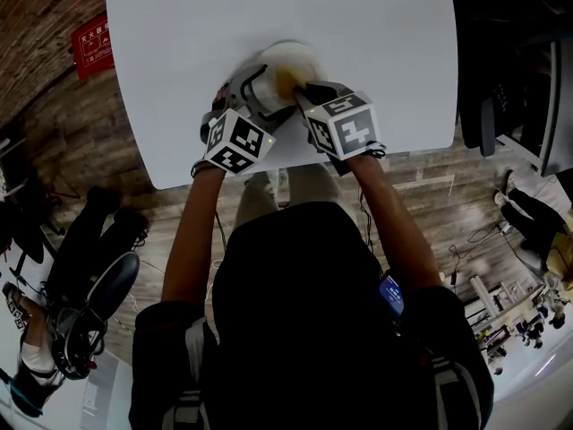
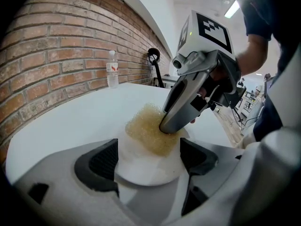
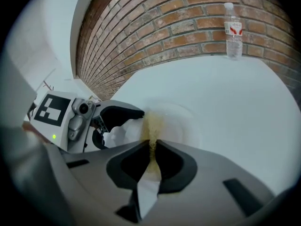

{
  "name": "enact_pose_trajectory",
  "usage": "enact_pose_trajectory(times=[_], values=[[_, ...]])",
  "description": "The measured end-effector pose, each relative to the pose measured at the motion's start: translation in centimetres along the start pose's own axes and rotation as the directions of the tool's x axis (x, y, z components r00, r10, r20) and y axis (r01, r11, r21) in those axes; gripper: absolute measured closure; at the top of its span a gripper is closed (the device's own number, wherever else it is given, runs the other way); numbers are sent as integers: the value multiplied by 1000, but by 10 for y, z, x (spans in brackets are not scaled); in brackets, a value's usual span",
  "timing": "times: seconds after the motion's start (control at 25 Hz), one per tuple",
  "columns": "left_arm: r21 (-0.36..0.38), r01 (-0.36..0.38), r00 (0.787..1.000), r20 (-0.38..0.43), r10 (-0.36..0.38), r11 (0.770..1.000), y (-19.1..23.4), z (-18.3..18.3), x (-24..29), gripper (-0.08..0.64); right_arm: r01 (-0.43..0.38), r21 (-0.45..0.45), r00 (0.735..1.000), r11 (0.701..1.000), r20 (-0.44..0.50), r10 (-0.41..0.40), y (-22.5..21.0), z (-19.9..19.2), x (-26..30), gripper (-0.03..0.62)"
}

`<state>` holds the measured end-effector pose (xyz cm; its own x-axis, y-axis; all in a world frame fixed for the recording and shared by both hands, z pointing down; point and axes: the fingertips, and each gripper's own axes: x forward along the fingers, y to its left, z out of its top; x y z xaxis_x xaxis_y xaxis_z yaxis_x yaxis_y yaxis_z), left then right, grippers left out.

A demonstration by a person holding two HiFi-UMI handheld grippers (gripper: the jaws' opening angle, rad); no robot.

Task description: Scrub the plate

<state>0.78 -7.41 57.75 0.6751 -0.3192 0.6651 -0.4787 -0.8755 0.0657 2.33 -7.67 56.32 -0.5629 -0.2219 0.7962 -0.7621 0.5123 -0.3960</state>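
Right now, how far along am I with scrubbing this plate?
Done: the left gripper is clamped on the plate, and the right gripper pinches the yellow sponge. In hand: the sponge is pressed onto the plate's face, so scrubbing looks under way. Left: I can't tell how much is covered. The bare part shows no dirt or suds, and neither the plate nor the sponge is set down yet.

The head view looks steeply down from above the person (image 1: 304, 312) onto the white table (image 1: 179, 61). The left gripper view sits low and very close to the plate (image 2: 146, 167), facing the brick wall (image 2: 56, 55); the right gripper view faces that wall too. All three share the plate and sponge (image 2: 146, 132); both gripper views share the bottle (image 2: 112, 69)
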Motion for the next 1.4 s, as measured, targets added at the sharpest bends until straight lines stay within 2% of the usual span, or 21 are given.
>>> enact_pose_trajectory(times=[0.52,1.12,1.28,1.4], values=[[-1,1,1000,-1,-1,1000,0,1,1,166,-9,-5,1000,1000,-5,9,3,-3,0,551],[-1,6,999,-35,-6,1000,3,-2,3,166,79,13,997,997,-14,-79,-11,-19,-23,551],[-51,19,996,-83,-23,998,-2,-5,-2,167,106,25,994,994,-22,-105,-14,-28,-35,551],[-87,22,998,-63,-27,996,-8,0,-15,167,123,25,992,992,-24,-122,-12,-32,-43,551]])
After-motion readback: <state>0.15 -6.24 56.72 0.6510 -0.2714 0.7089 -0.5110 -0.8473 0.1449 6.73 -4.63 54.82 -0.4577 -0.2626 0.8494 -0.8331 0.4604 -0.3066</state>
